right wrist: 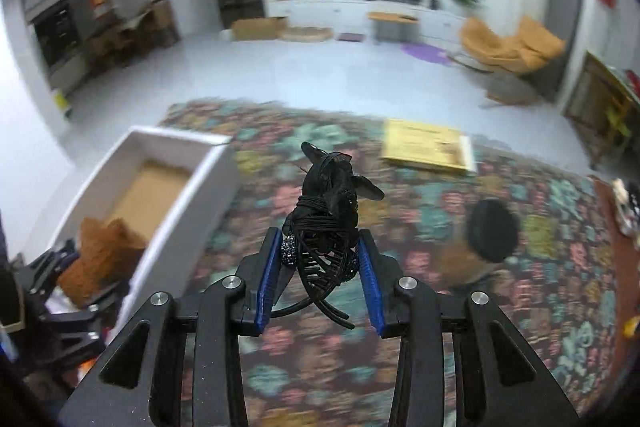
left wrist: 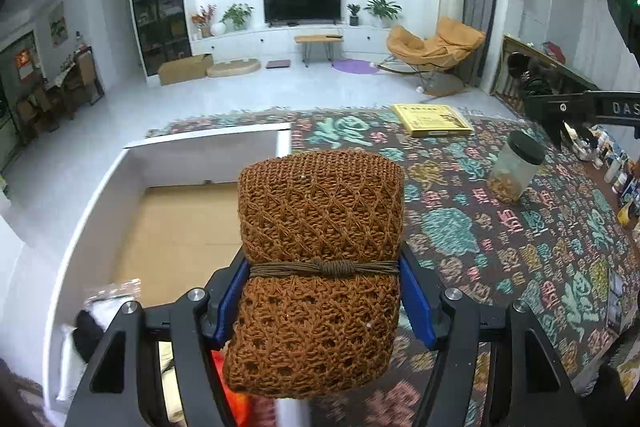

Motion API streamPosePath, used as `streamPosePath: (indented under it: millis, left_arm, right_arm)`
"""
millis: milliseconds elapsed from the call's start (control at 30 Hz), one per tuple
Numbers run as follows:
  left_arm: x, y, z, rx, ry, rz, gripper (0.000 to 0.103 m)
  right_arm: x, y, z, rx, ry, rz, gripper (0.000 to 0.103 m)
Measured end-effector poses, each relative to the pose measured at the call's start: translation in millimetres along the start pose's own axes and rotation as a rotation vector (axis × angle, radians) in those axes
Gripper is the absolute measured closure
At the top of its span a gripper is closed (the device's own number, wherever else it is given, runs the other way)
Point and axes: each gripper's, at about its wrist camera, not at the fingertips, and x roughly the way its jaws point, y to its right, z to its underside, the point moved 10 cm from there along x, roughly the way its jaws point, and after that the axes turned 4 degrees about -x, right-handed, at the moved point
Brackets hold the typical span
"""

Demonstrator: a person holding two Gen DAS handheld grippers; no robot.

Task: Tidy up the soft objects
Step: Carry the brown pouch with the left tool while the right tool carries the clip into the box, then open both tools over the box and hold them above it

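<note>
A folded brown knit bundle point(left wrist: 320, 267), tied with a cord, is clamped between the left gripper point(left wrist: 324, 291) fingers, projecting well ahead of them, beside the open white box point(left wrist: 96, 195). A black hair-clip bundle point(right wrist: 328, 227) is pinched between the right gripper point(right wrist: 320, 279) fingers. Risk noted: the clip is gripped only at its lower part and could be tipped out; the knit could be snagged on the box wall; the jar point(left wrist: 516, 171) ahead on the patterned counter point(left wrist: 520, 247) could be struck.

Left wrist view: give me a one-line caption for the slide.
Left gripper shut on a folded brown knit bundle tied with cord, held beside the open white box on the patterned rug.
</note>
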Motion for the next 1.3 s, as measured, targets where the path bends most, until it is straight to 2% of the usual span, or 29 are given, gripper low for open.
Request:
streamPosePath:
  millis: [300, 467, 567, 600, 633, 667, 700, 733, 833, 1033, 1133, 1300]
  left_arm:
    - [-26, -46, 6, -0.020, 0.043, -0.072, 0.036]
    - [-32, -76, 13, -0.042, 0.044, -0.104, 0.033]
    - [-35, -108, 22, -0.067, 0.038, -0.176, 0.021]
    - [-36, -126, 26, -0.084, 0.042, -0.215, 0.012]
    - [-36, -136, 28, -0.093, 0.043, -0.235, 0.008]
    - [-37, -149, 32, -0.107, 0.041, -0.265, 0.007]
    - [-38, -159, 34, -0.116, 0.038, -0.283, 0.007]
    - [-39, -168, 36, -0.126, 0.036, -0.300, 0.007]
    - [-50, -185, 40, -0.140, 0.047, -0.332, 0.004]
    - [-77, -183, 47, -0.146, 0.097, -0.335, 0.002]
    - [-97, -175, 53, -0.154, 0.170, -0.317, 0.002]
    - [-105, -173, 67, -0.161, 0.115, -0.322, 0.002]
  right_arm:
    - [-5, -86, 1, -0.073, 0.025, -0.099, 0.064]
    - [8, -126, 3, -0.069, 0.015, -0.163, 0.064]
    - [26, -164, 0, -0.045, 0.012, -0.235, 0.063]
    - [33, -176, -2, -0.043, 0.011, -0.253, 0.063]
    - [40, -188, -5, -0.045, 0.012, -0.267, 0.061]
    - [48, -202, -7, -0.055, 0.016, -0.278, 0.060]
    - [56, -215, -7, -0.069, 0.013, -0.288, 0.046]
    - [62, -224, -6, -0.079, 0.003, -0.286, 0.023]
    - [65, -238, -2, -0.109, 0.009, -0.286, 0.023]
    - [44, -230, 21, -0.182, 0.029, -0.217, 0.023]
    - [32, -228, 36, -0.177, 0.019, -0.204, 0.023]
    - [21, -226, 67, -0.079, -0.032, -0.202, 0.023]
